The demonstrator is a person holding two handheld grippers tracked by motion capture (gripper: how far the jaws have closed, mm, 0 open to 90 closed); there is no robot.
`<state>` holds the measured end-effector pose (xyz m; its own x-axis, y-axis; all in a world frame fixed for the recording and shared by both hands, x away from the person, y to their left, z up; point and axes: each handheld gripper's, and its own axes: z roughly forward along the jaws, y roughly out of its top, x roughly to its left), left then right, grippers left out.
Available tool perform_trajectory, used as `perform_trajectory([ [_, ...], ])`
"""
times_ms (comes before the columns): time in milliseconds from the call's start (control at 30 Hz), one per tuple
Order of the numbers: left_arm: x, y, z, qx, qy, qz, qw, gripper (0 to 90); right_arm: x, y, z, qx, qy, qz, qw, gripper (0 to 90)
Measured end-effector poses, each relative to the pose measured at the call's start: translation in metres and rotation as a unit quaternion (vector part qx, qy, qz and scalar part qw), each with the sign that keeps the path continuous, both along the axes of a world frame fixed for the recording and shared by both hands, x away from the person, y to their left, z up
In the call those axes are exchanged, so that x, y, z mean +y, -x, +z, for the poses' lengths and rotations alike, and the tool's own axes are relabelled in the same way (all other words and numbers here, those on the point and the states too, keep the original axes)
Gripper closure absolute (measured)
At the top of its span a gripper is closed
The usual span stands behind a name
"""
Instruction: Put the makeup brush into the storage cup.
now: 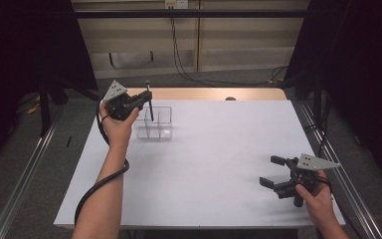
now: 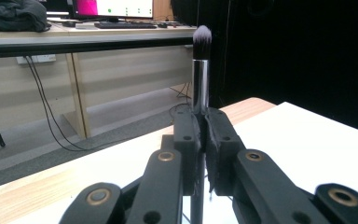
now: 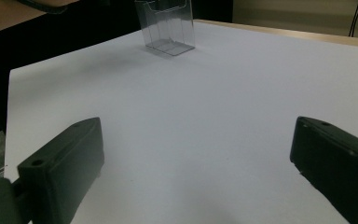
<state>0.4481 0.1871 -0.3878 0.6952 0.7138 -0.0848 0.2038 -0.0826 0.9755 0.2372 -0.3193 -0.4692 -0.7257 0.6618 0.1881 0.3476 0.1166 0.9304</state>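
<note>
Two grippers: left gripper [image 1: 146,101] jaws clamp makeup brush [image 2: 200,70] upright over clear organizer [image 1: 155,123], likely for insertion; right gripper [image 1: 273,172] rests wide, idle.

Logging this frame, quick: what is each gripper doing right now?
Left gripper: closed on the makeup brush, held upright above the clear organizer.
Right gripper: jaws open, holding nothing, over the table.

White table [image 1: 214,169], clear compartmented organizer [image 1: 155,123] standing near its far-left corner
</note>
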Motion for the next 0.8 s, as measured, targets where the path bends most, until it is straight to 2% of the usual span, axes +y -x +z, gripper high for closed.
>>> perform_trajectory([
  [800, 0.0014, 0.0033, -0.01, 0.008, 0.002, 0.004, 1.0, 83.9, 0.001, 0.0008, 0.0, 0.0, 0.001, 0.002, 1.0, 2.7],
])
